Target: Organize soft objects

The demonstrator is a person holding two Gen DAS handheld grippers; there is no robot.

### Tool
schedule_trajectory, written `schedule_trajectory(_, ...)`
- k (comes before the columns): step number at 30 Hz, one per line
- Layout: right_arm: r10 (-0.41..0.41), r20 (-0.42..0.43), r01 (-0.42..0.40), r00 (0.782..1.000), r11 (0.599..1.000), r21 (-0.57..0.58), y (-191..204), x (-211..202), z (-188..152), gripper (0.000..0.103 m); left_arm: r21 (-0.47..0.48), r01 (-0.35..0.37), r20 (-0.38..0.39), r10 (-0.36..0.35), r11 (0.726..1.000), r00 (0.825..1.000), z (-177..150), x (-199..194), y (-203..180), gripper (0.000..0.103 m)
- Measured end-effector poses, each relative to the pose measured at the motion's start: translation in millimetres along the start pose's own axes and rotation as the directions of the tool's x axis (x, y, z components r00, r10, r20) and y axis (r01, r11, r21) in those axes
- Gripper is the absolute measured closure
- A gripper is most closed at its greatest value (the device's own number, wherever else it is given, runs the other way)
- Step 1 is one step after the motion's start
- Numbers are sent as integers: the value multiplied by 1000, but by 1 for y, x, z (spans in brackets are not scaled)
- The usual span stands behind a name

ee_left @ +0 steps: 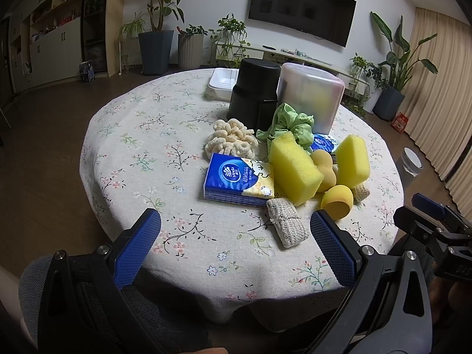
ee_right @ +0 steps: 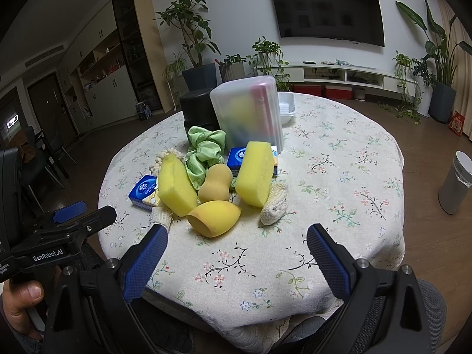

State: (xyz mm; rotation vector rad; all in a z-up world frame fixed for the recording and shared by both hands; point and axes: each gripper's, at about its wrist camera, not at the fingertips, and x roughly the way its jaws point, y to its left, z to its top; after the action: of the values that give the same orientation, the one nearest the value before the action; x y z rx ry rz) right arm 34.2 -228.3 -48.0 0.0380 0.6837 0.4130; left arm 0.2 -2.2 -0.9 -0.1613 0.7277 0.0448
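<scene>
A pile of soft things lies mid-table: two yellow sponges [ee_left: 295,168] [ee_left: 352,162], two orange makeup sponges [ee_left: 336,202] [ee_right: 214,214], a blue tissue pack [ee_left: 239,180], a knitted pad [ee_left: 287,225], a green cloth [ee_left: 290,125] and a cream chenille piece [ee_left: 231,140]. A second tissue pack [ee_right: 239,157] lies behind. My left gripper [ee_left: 236,227] is open and empty at the near table edge. My right gripper [ee_right: 237,242] is open and empty, just short of the pile.
A frosted plastic box [ee_left: 311,97], a black cylindrical container [ee_left: 253,88] and a white tray [ee_left: 222,84] stand at the back of the round flowered tablecloth [ee_left: 141,135]. A grey bin [ee_right: 455,183] stands on the floor to the right.
</scene>
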Motion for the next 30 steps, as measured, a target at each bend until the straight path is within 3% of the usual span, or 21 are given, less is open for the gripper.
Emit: schedule_trajectory(30,-21,-7,21,1000,1000,4,-4,3,2,5,40,25,-30,-24,999,999,-6,6,-12,0)
